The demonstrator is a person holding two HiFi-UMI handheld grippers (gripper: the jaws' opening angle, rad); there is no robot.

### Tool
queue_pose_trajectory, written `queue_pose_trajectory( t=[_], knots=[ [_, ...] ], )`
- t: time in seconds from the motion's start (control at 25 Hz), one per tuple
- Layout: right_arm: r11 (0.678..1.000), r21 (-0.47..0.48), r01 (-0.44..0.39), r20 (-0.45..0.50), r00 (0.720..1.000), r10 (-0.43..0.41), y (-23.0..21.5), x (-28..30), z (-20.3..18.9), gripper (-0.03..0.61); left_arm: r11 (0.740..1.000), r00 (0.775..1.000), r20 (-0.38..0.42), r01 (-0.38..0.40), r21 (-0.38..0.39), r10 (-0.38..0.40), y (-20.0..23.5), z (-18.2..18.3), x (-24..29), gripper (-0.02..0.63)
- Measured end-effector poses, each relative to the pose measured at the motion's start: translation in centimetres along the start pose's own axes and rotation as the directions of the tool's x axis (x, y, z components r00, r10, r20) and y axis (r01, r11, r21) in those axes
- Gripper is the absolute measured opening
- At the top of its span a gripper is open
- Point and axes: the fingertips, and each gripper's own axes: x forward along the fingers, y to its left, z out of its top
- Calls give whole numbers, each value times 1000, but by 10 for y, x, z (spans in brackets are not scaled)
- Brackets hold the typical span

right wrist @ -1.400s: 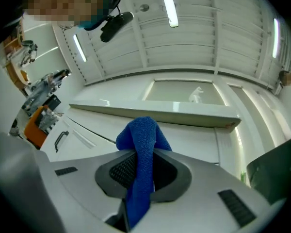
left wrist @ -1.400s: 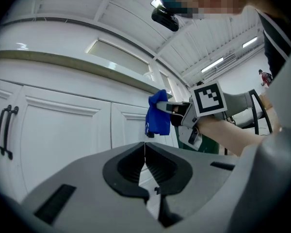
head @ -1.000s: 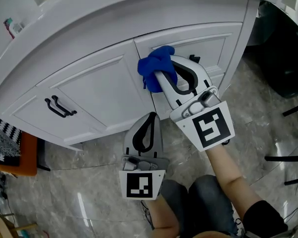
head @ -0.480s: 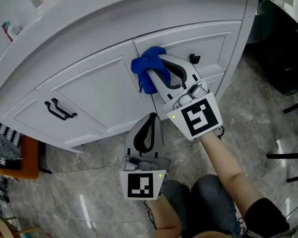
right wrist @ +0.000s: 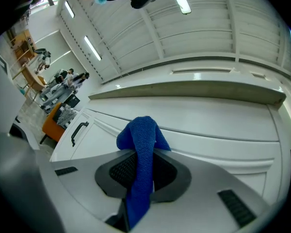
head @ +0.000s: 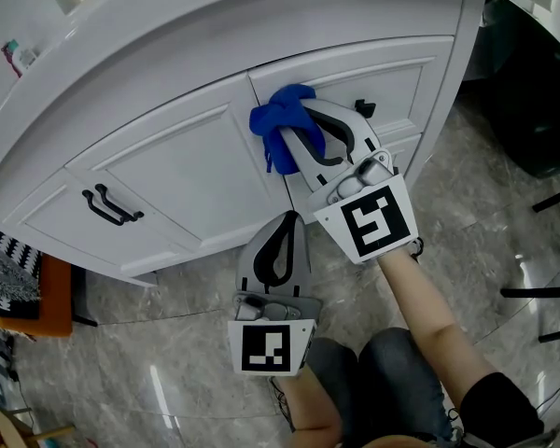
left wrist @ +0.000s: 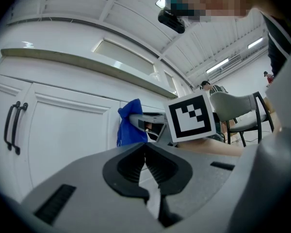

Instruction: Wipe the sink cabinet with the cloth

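- Blue cloth (head: 280,118), clamped in my right gripper (head: 294,136), presses against the sink cabinet (head: 182,171) door edge to wipe it.
- My left gripper (head: 287,217) hangs below, clenched on nothing, clear of the wiping.

Floor (head: 121,353) is glossy grey marble-look tile. Off to the left sits an orange stool-type thing (head: 51,292) with black-and-white patterned fabric (head: 7,269) on it (can't tell what exactly). Thin black legs (head: 541,294) poke in on the right, and there's a pale chair (left wrist: 233,108) nearby.
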Motion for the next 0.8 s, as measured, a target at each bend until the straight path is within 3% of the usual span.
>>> queue_pose_trajectory(
  t=[0.4,0.8],
  knots=[
    [997,53,57,-10,998,-56,-26,-10,-10,60,1000,1000,10,5,-7,-4,-3,2,1,6],
    [997,2,75,-25,997,-75,-39,-16,-16,60,1000,1000,10,12,-10,-12,-5,0,2,6]
  ],
)
